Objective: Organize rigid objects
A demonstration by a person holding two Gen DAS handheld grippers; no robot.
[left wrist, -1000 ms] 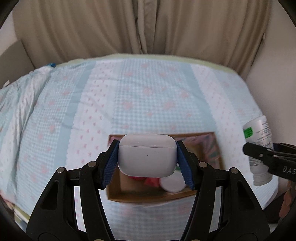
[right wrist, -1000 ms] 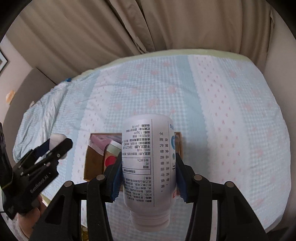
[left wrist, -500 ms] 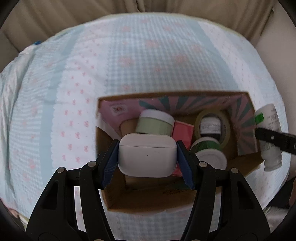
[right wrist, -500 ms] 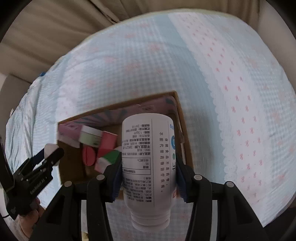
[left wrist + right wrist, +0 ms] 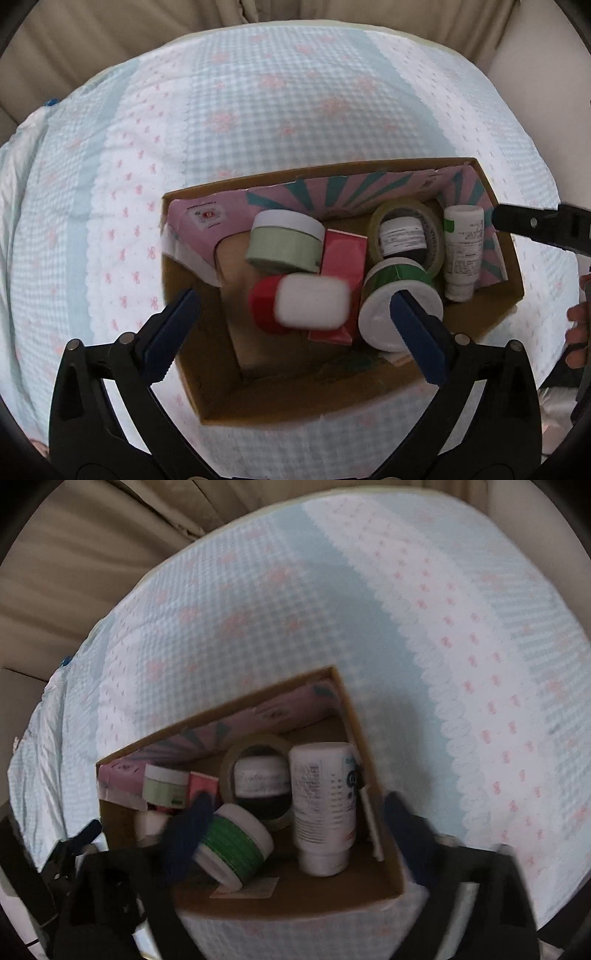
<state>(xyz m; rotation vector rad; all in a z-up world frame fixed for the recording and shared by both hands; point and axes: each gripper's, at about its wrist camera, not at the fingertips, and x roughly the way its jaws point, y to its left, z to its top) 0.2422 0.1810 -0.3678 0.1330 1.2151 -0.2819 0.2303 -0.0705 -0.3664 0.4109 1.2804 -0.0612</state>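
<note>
A cardboard box (image 5: 295,404) (image 5: 295,904) lies on the bed. My left gripper (image 5: 295,325) hangs above it with its jaws opening and spread wide. The white earbud case (image 5: 313,306) is free of the blue pads (image 5: 173,326) and blurred, over a red lid inside the box. My right gripper (image 5: 295,834) is also opening, its pads clear of the white bottle (image 5: 323,805) (image 5: 461,251), which lies against the box's right wall. In the left wrist view one right fingertip (image 5: 532,223) shows at the far right.
Inside the box are a pale green jar (image 5: 284,242), a pink carton (image 5: 341,266), a tape roll (image 5: 406,236) around a dark jar, and a green-banded jar (image 5: 400,306) (image 5: 236,843). The checked bedspread (image 5: 295,122) spreads behind; curtains (image 5: 74,554) hang beyond.
Both grippers sank from above the bed to just over the box. Both then went from shut to open; the earbud case and the white bottle left the pads and dropped into the box.
</note>
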